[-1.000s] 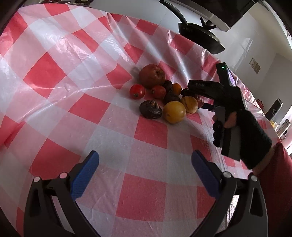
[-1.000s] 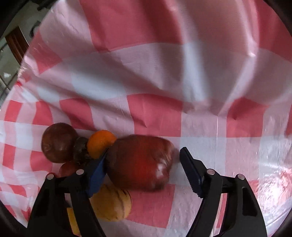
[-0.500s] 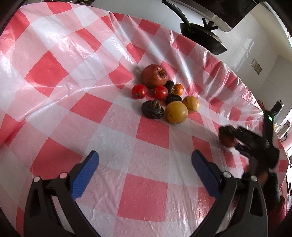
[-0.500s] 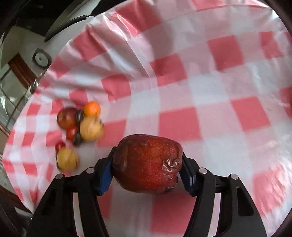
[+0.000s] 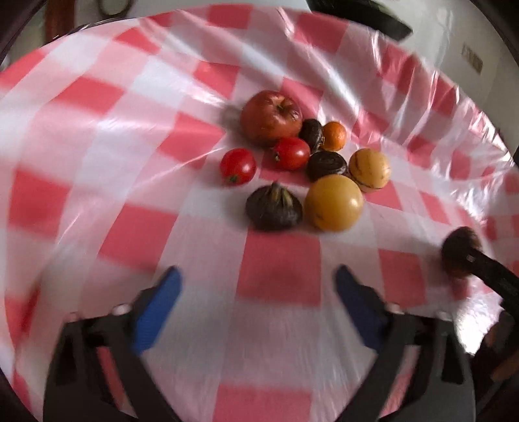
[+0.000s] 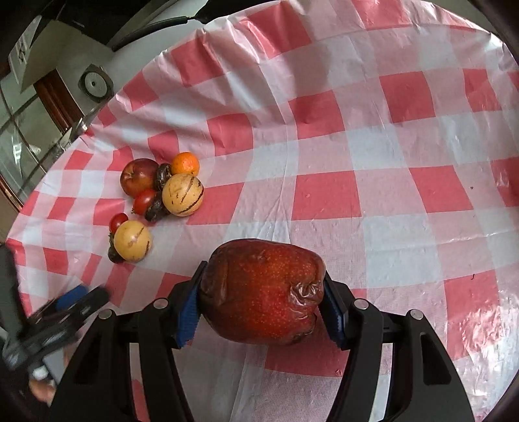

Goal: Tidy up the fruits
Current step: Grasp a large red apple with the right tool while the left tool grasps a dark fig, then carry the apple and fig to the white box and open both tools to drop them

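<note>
My right gripper (image 6: pixel 262 274) is shut on a wrinkled dark red apple (image 6: pixel 259 298), held above the red-and-white checked tablecloth (image 6: pixel 324 194), well away from the fruit pile (image 6: pixel 162 194). In the left wrist view the pile lies just ahead: a red apple (image 5: pixel 271 117), two tomatoes (image 5: pixel 237 166), a small orange (image 5: pixel 334 135), two yellow round fruits (image 5: pixel 334 203) and dark wrinkled fruits (image 5: pixel 274 207). My left gripper (image 5: pixel 256 272) points down at the cloth short of the dark fruit. Its jaws are closing with nothing between them.
The held apple (image 5: pixel 459 250) and a right finger show at the right edge of the left wrist view. A black pan (image 5: pixel 373 19) sits beyond the table's far edge. A window (image 6: pixel 19 142) and a wall lie past the pile.
The right gripper shut on the wrinkled apple and carried it away from the pile. The left gripper moved closer to the pile, rolled a little, and its jaws narrowed.
</note>
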Motion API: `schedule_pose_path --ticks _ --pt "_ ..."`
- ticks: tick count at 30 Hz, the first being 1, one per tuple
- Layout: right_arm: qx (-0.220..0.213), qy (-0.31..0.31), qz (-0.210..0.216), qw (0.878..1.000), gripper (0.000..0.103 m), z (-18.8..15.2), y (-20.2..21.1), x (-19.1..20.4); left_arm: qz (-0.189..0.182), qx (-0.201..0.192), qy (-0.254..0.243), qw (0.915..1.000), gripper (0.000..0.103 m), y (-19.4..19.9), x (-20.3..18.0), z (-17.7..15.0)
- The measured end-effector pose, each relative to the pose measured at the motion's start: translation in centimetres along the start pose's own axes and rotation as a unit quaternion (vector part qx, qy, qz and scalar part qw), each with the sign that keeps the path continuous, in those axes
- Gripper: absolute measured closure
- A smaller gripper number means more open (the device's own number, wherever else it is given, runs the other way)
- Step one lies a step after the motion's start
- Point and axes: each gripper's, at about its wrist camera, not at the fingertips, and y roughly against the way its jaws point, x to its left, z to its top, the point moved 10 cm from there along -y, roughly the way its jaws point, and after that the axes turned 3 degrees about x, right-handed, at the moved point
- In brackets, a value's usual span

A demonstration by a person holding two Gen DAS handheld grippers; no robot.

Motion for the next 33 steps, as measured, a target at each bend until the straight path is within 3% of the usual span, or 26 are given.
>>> schedule_pose_path --ticks 4,8,15,22,31,33 --pt "0.0 -0.001 0.0 1.0 0.041 0.0 -0.1 0.0 0.019 0.005 -0.034 0.9992 0.032 -2.1 -0.4 2.6" --pt "-0.001 -0.004 0.005 1.0 0.041 0.0 0.0 -0.1 0.018 -0.004 -0.045 0.9988 0.059 -2.5 -1.0 3.7" --pt "-0.002 -0.007 0.005 1.0 0.041 0.0 0.1 -0.1 -0.013 -0.05 -0.017 0.9985 0.059 1.0 -1.5 1.6" --pt "-0.003 -0.012 0.01 1.0 0.041 0.1 0.1 0.0 -0.042 -0.08 0.062 0.994 0.059 3.4 0.0 -0.7" --pt "-0.001 -0.026 -0.004 1.0 0.042 -0.9 0.9 -0.2 -0.007 -0.102 0.05 0.9935 0.059 10.0 0.2 -6.8" --pt "-0.001 -0.04 0.016 0.999 0.042 -2.4 1.8 0.6 0.011 -0.105 0.036 0.9937 0.059 11.3 0.7 -8.5"
